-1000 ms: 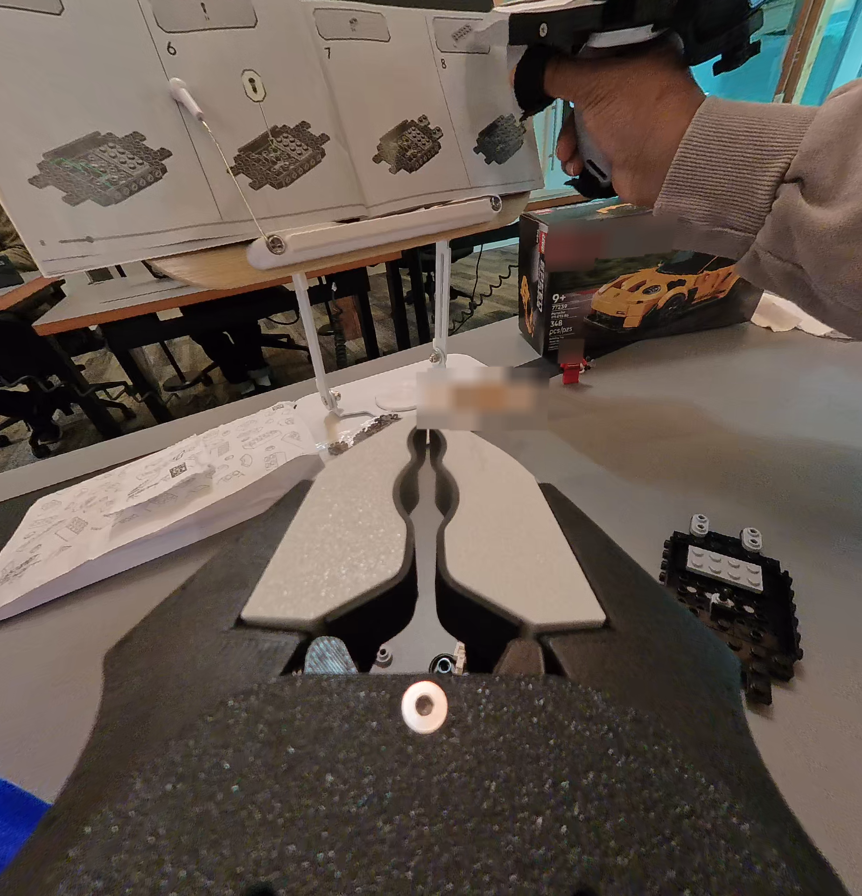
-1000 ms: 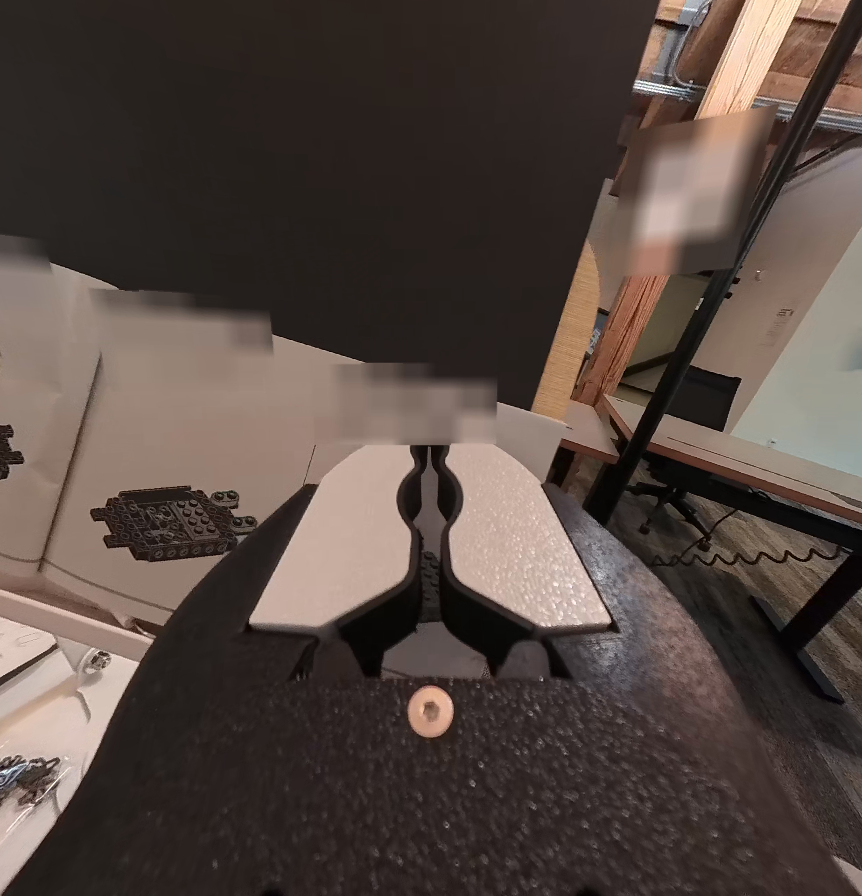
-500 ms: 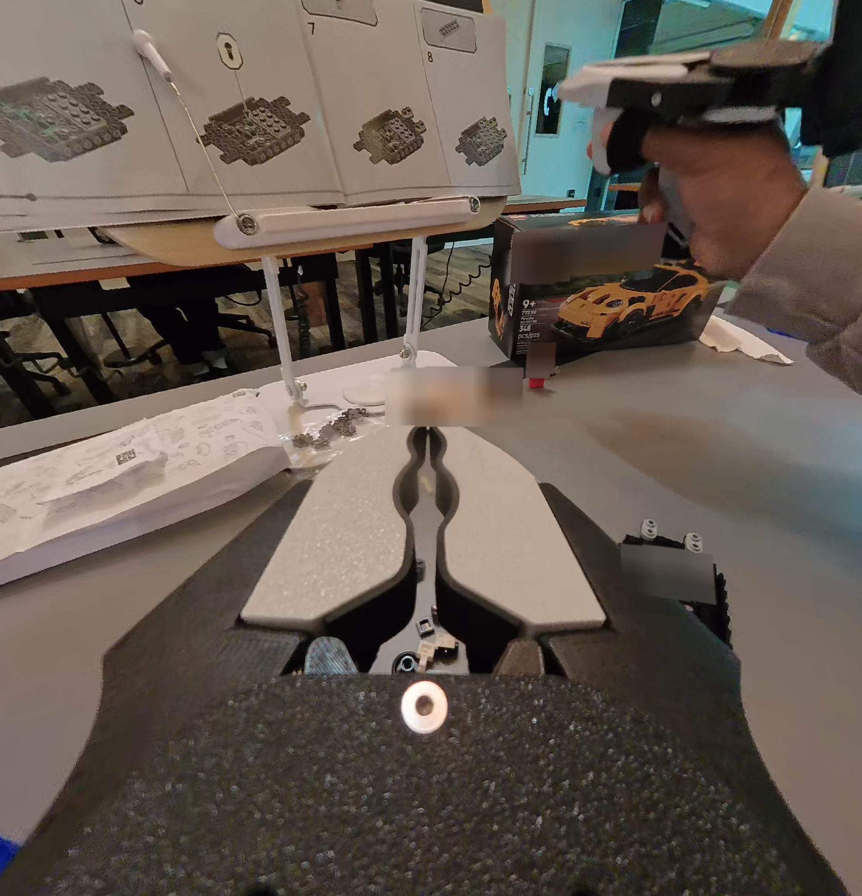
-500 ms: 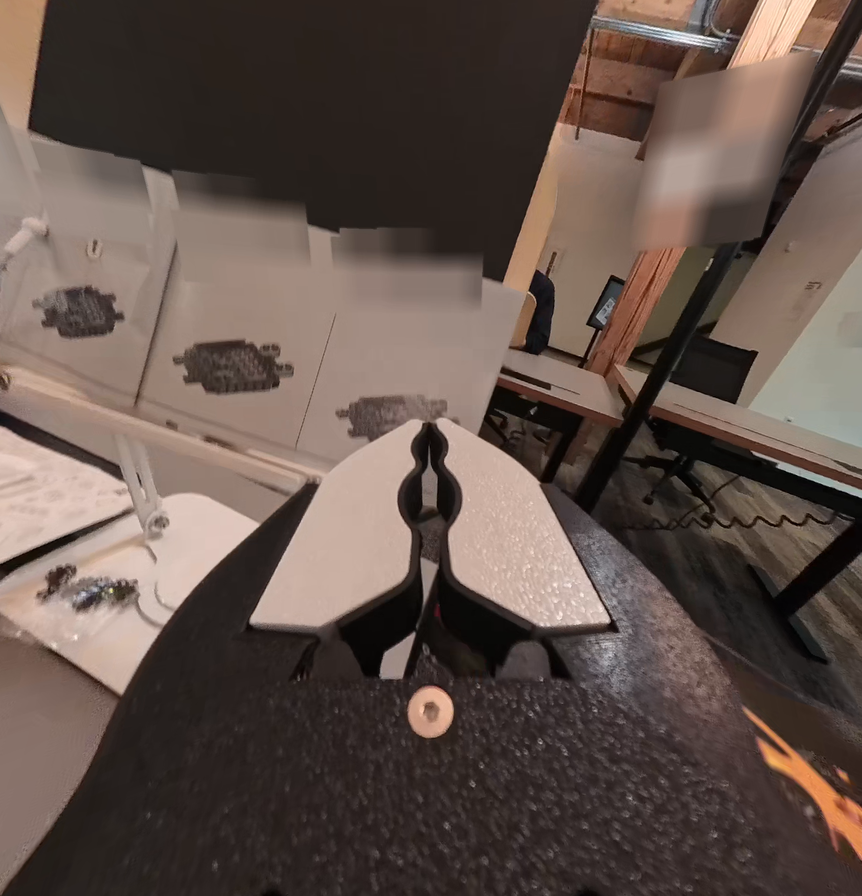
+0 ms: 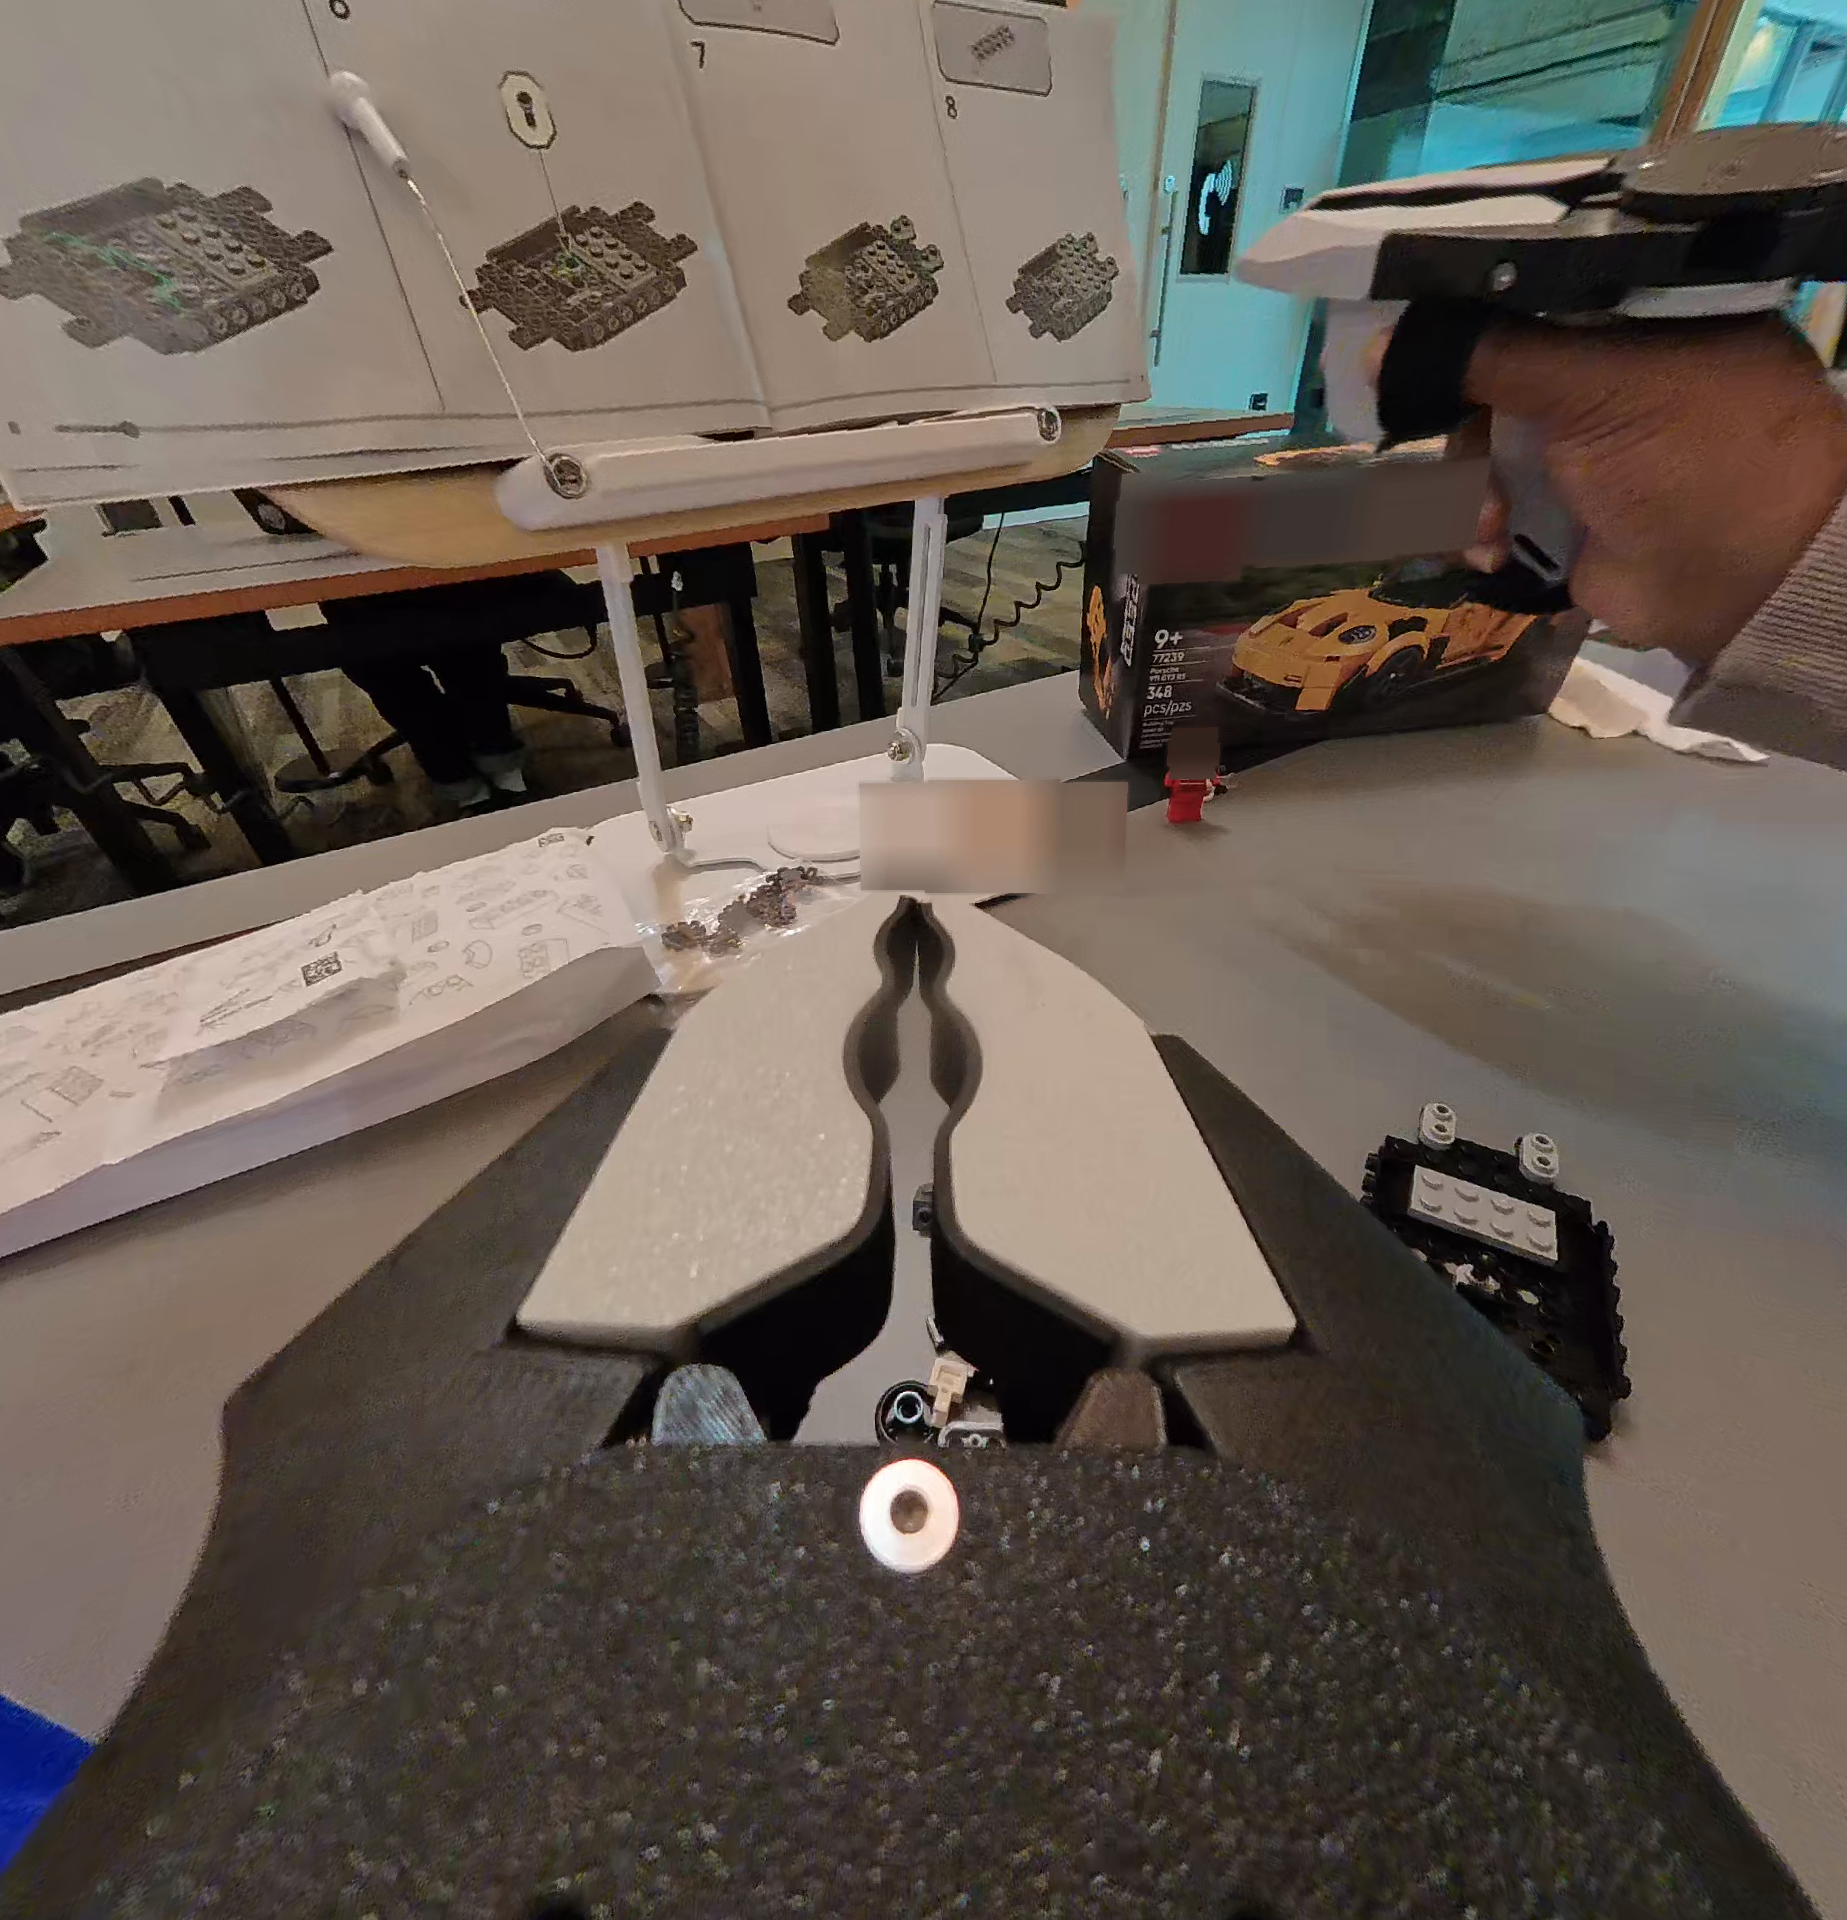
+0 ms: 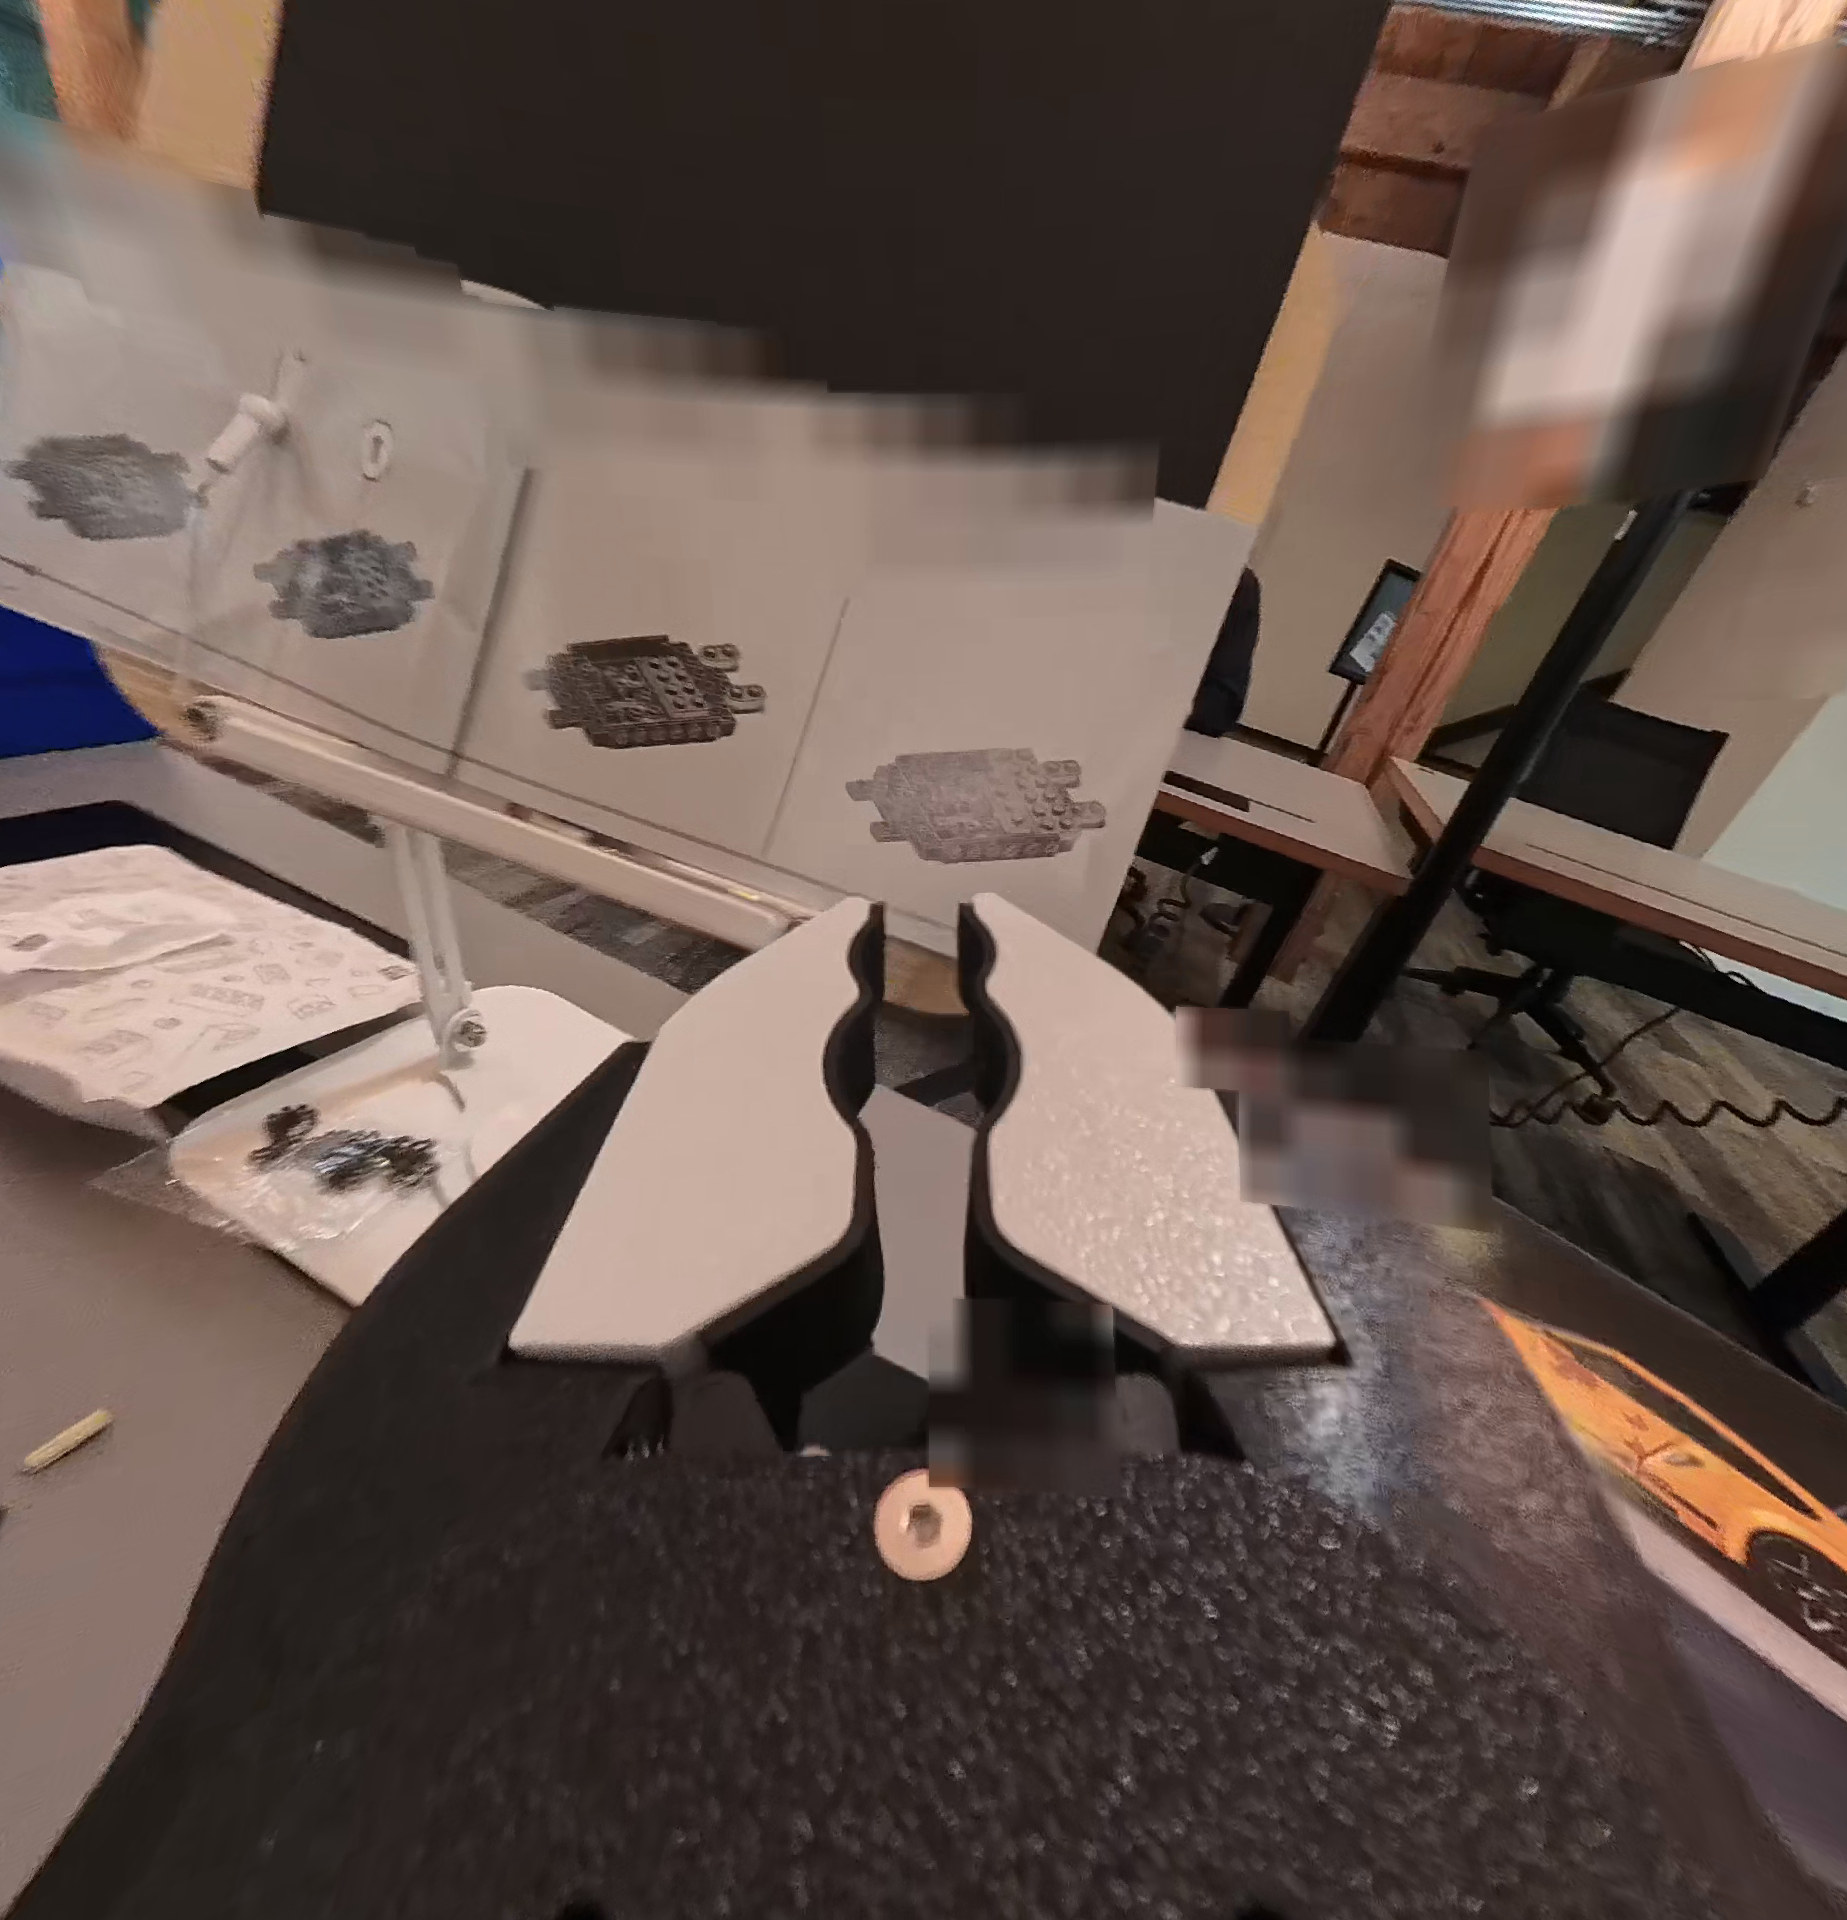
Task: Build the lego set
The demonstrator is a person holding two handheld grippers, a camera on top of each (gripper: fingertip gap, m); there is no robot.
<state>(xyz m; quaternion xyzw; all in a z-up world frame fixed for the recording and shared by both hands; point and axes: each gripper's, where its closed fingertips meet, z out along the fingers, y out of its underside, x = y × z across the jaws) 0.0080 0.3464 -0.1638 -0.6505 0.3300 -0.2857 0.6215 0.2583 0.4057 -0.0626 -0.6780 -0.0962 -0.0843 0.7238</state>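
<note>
The left gripper (image 5: 911,914), fingers pressed together on nothing, hangs low over the grey desk (image 5: 1418,997), a few loose small pieces (image 5: 940,1392) lying beneath it. Just to its right sits the half-built black base (image 5: 1501,1247), topped with a grey plate. Farther off, a paper bag (image 5: 275,1039) and a clear bag of parts (image 5: 742,920) lie at the foot of a stand holding the instruction pages (image 5: 586,239) upright, likely for easy reading. The right gripper (image 6: 919,914), fingers spread and empty, hovers above the set's box (image 5: 1314,623) near the far edge.

Bkgd: wood-top desks (image 6: 1584,873) on black legs, office chair (image 6: 1615,821), dark plank floor (image 6: 1667,1153), timber post (image 6: 1459,613), teal-lit glass wall (image 5: 1501,135).
</note>
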